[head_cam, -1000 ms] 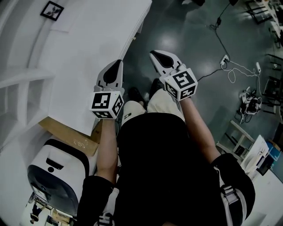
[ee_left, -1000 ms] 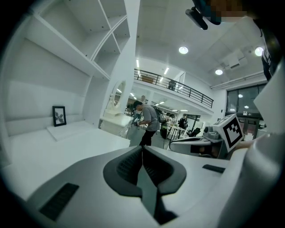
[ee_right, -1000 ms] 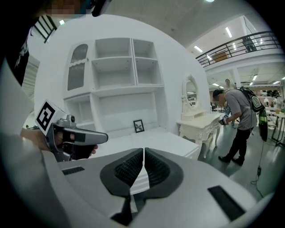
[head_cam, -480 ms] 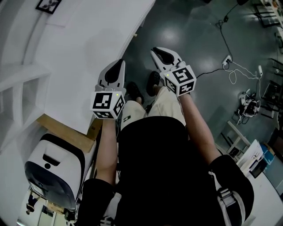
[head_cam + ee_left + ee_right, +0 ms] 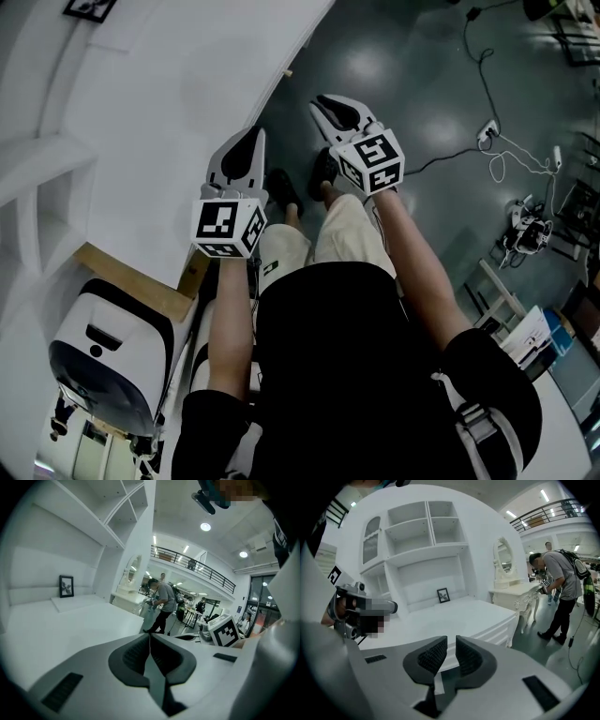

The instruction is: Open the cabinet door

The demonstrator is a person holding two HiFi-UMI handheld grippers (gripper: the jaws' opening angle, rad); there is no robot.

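Pic frame (image 5: 443, 595) on cabinet (image 5: 459, 617), rear

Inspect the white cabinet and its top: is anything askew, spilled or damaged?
Nothing stands out: the framed picture stands upright at the back of the cabinet top, and the shelves look intact.

left gripper (image 5: 150, 638) closed, right gripper (image 5: 451, 644) opening, empty

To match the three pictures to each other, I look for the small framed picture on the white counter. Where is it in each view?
Head view: the framed picture is at the top-left edge, partly cut off.
Left gripper view: it is at middle left, against the back wall.
Right gripper view: it is near the centre, below the shelves.
Shared landmark: the white counter under it.
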